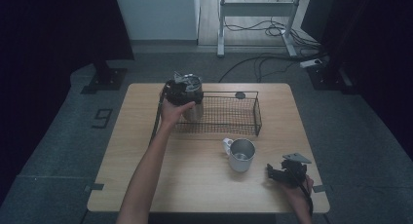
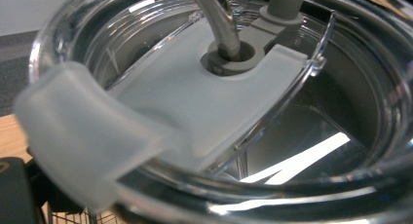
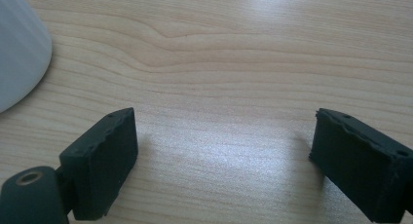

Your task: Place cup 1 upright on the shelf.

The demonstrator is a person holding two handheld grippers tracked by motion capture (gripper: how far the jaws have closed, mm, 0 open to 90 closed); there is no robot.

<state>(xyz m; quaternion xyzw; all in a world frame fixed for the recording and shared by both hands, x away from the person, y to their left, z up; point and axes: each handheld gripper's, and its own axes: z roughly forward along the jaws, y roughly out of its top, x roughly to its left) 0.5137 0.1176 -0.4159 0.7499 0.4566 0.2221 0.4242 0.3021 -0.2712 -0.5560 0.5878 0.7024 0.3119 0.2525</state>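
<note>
While the person's left forearm stretches across the wooden counter [image 1: 146, 195], the left tool [image 1: 181, 87] sits at the top of a steel tumbler [image 1: 193, 103] that stands at the near-left end of a black wire basket [image 1: 243, 118], toward the back of the counter. Whether the tumbler's base rests inside the basket or just against its edge cannot be told from above. In the left gripper view the tumbler's clear plastic lid [image 2: 341, 151] is very close, with a frosted flip tab [image 2: 92, 151] and a metal straw [image 2: 216, 19] passing through a grey seal. Whether this tool is clenched on the tumbler cannot be told, since its jaws are hidden.

Judging by its look, the tumbler is rigid and fairly weighty, with smooth steel walls that could slip. The lid seems the weak point: a hold on the rim or the straw might pull it loose, so the body below the lid looks like the safer place to grip.

Further right, in front of the basket, a metal mug [image 1: 241, 155] with a white handle stands upright.

At the near-right corner, the right tool [image 1: 278, 171] rests low over bare wood, released, its two black jaws apart with nothing between them.
</note>
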